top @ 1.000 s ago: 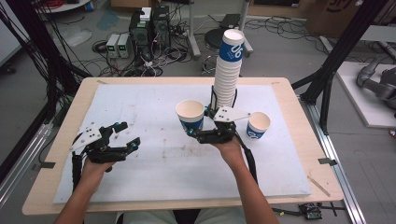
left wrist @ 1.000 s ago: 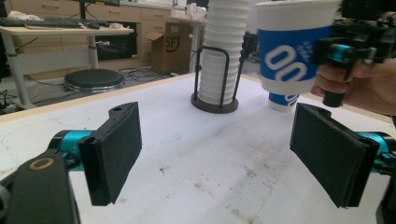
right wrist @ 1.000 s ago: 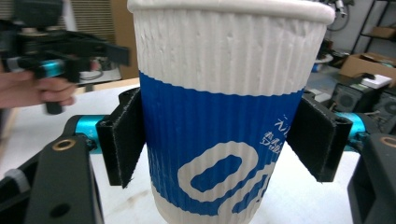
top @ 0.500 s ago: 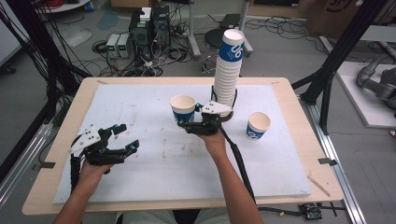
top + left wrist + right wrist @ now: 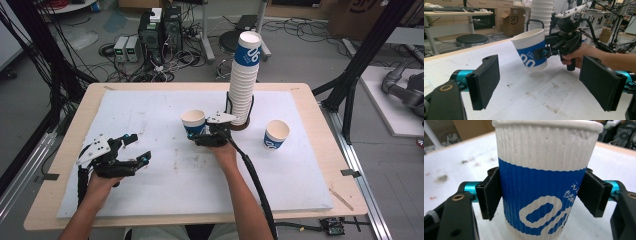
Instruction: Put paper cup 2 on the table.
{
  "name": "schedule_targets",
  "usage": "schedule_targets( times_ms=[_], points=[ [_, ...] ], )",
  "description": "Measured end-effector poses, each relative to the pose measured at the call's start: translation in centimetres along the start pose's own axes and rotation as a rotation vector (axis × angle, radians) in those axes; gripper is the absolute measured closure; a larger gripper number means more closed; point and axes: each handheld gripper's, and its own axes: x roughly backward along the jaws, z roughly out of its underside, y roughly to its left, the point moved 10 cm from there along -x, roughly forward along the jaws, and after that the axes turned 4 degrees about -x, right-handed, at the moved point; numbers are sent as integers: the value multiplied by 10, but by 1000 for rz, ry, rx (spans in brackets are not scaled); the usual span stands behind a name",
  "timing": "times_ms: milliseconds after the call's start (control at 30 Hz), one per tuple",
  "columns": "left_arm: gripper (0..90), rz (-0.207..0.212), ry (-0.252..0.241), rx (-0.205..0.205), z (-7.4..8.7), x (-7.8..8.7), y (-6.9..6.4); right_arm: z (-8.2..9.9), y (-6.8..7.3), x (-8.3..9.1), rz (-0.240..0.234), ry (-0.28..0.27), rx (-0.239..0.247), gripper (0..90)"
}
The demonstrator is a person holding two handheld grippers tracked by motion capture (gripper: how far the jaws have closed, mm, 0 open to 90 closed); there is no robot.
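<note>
Cup in transit over worktop (image 5: 150, 200); risks listed left to right.
Left gripper (image 5: 131, 152): jaws wide apart, nothing between them, low over the worktop's left part; likely no hazard unless it swings into the cup's path. Cup (image 5: 193, 123): clamped at mid-wall by the right gripper (image 5: 200, 134), tilted, its base just above the worktop near centre; ribbed paper wall may buckle under squeeze, or the cup may tip if let go while canted. Stack (image 5: 243, 82): tall, close behind the right gripper; a backward nudge could topple it. Second cup (image 5: 276, 135): upright, well right, low risk.
</note>
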Motion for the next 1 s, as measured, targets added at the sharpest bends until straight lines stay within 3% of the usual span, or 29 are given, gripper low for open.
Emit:
schedule_targets(
  times_ms=[167,300,533,733,1000],
  points=[
    [168,-1,2,-1,1,0,1,9,-1,-3,10,51,6,256],
    [168,-2,4,1,1,1,2,9,-2,-2,9,61,5,252],
    [168,0,9,6,3,1,1,15,-3,9,10,108,8,233],
    [168,2,5,7,1,1,0,25,-7,17,61,170,25,199],
    [169,9,14,6,3,0,-1,29,-5,37,22,184,34,198]
  ],
)
